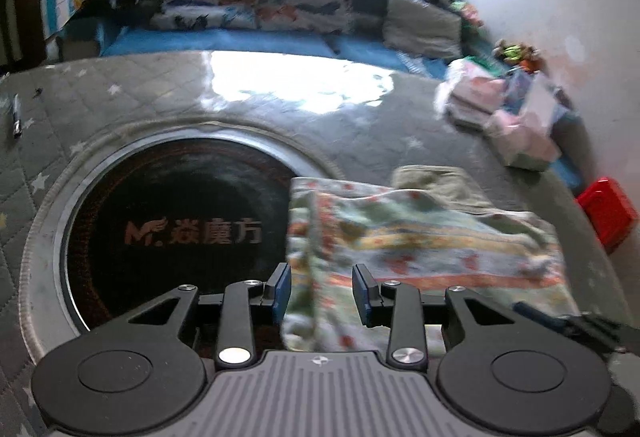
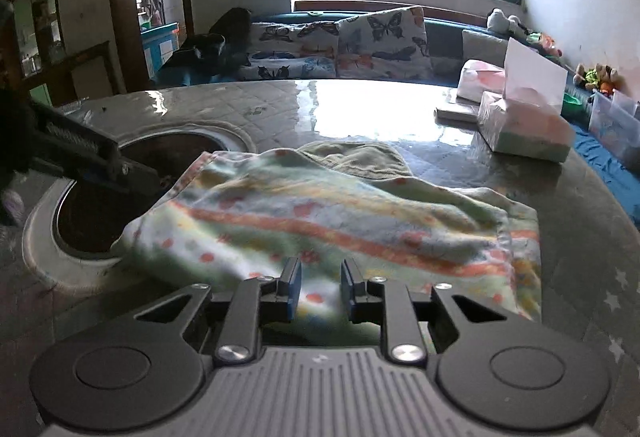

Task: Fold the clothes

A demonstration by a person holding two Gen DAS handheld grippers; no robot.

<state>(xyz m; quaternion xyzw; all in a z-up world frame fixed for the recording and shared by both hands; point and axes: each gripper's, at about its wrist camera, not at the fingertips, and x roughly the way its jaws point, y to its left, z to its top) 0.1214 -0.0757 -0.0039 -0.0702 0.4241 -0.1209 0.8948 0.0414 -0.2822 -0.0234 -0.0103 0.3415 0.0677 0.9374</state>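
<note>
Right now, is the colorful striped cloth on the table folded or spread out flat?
Folded, loosely. The striped cloth lies doubled over in a rumpled bundle, with layered edges at its right side, one end overhanging the round black burner.

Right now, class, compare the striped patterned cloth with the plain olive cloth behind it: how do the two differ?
The striped patterned cloth carries orange, yellow and green bands with red spots; the plain olive cloth is one dull colour. The striped patterned cloth shows far more surface and lies nearest the cameras, overlapping the plain olive cloth, which peeks out behind. Both lie rumpled on the quilted table cover.
</note>
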